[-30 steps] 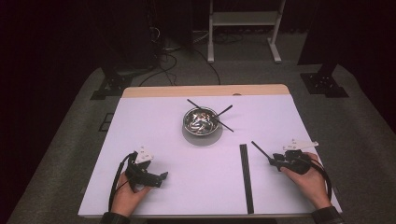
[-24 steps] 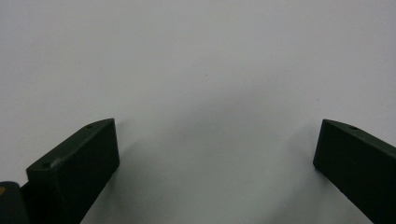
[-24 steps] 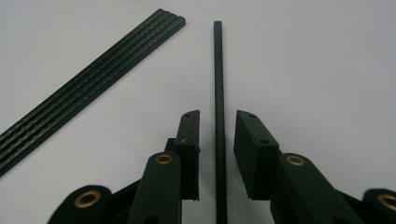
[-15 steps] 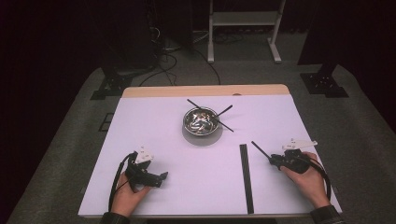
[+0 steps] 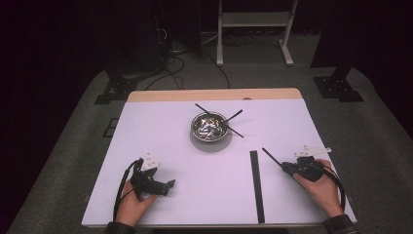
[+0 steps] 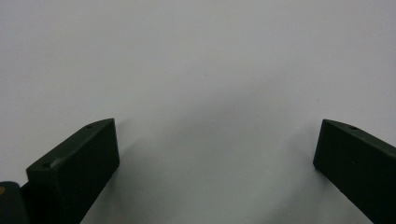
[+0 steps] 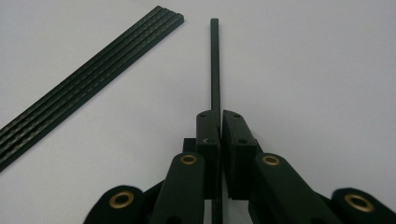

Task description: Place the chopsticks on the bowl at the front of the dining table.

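Observation:
My right gripper (image 5: 287, 168) lies at the right of the white table (image 5: 160, 141). Its jaws have just been closing and are now shut on a thin black stick (image 5: 272, 157) that points away toward the table's middle. In the right gripper view the stick (image 7: 215, 65) runs straight out from between the closed pads of that gripper (image 7: 220, 116). A flat row of several black sticks (image 5: 255, 185) lies just to its left, seen again as the row (image 7: 93, 79) in the right gripper view. My left gripper (image 5: 168, 185) rests at the front left. Its jaws stand wide open over bare table (image 6: 217, 154).
A shiny metal bowl (image 5: 209, 126) stands at the middle of the table, with black sticks (image 5: 234, 117) lying across and beside it. A wooden strip (image 5: 214, 95) edges the far side. Beyond are a dark floor, cables and stand legs.
The right gripper's jaws have drawn in onto the single stick. Both hands have kept their places, and the stick has not shifted.

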Tool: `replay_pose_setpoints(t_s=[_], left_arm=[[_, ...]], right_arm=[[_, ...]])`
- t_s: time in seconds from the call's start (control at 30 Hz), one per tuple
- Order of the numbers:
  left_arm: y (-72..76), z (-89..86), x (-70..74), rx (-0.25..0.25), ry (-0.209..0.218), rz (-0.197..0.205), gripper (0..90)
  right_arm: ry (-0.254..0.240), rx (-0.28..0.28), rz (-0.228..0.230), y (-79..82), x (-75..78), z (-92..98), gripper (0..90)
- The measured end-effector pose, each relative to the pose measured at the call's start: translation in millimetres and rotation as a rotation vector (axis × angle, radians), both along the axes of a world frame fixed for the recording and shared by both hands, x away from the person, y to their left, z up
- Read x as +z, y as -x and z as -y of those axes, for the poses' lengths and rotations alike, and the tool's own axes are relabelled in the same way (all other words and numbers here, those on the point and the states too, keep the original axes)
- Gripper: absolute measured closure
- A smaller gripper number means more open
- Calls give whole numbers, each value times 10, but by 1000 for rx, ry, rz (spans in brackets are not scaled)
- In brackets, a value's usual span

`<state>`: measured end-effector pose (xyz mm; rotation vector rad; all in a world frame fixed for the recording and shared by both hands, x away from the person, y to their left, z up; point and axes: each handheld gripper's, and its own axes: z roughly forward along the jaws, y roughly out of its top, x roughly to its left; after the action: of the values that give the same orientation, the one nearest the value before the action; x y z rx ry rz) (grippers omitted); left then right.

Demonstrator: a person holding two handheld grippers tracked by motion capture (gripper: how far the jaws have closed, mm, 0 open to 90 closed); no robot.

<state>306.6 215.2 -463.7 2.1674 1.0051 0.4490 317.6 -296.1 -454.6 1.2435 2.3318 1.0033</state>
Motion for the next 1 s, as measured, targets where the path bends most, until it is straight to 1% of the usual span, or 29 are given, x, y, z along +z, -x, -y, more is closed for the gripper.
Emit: replay_pose_setpoints(t_s=[0.27, 0.47, 0.63, 1.0], left_arm=[[0, 0, 0, 0, 0, 0, 0], [0, 0, 0, 0, 0, 0, 0], [0, 0, 0, 0, 0, 0, 0], [0, 0, 0, 0, 0, 0, 0]], right_arm=[[-21, 1, -6, -6, -6, 18, 857], [-31, 5, 3, -3, 13, 22, 857], [-44, -1, 7, 2, 44, 44, 857], [-60, 13, 29, 11, 133, 23, 857]])
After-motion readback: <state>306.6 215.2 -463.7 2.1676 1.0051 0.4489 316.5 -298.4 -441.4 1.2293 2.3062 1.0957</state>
